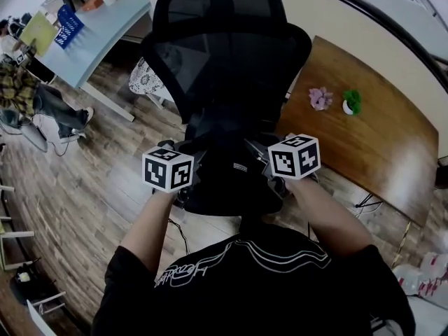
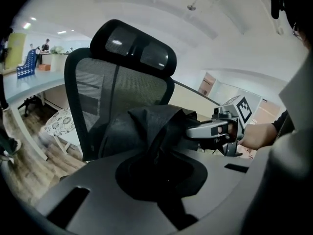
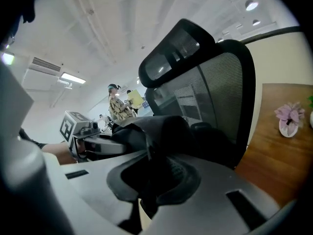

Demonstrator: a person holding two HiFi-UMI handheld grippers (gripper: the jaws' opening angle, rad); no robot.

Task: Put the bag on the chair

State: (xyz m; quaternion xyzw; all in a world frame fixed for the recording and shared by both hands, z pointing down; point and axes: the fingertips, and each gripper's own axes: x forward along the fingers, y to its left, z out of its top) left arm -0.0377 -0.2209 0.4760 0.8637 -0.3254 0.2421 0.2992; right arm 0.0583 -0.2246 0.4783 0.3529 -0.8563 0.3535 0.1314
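Office room, plank floor (image 1: 91,187); a wooden counter (image 1: 378,145) is standing to the right of the chair (image 1: 224,54). The black bag (image 1: 231,180) is hanging just in front of the chair's backrest, over the seat; whether it is resting there, I cannot tell. The left claw (image 2: 157,173) is clenching a fold of the bag's fabric. The right claw (image 3: 149,180) is pinching the opposite side likewise.

Judgement: lowering is the step in hand.
- Doing it well means holding both sides level and bringing the bag down centred on the chair's seat, close to the backrest.
- Releasing should be waiting until the seat is bearing the weight.
- Risk: soft fabric slumping off the chair's front edge.
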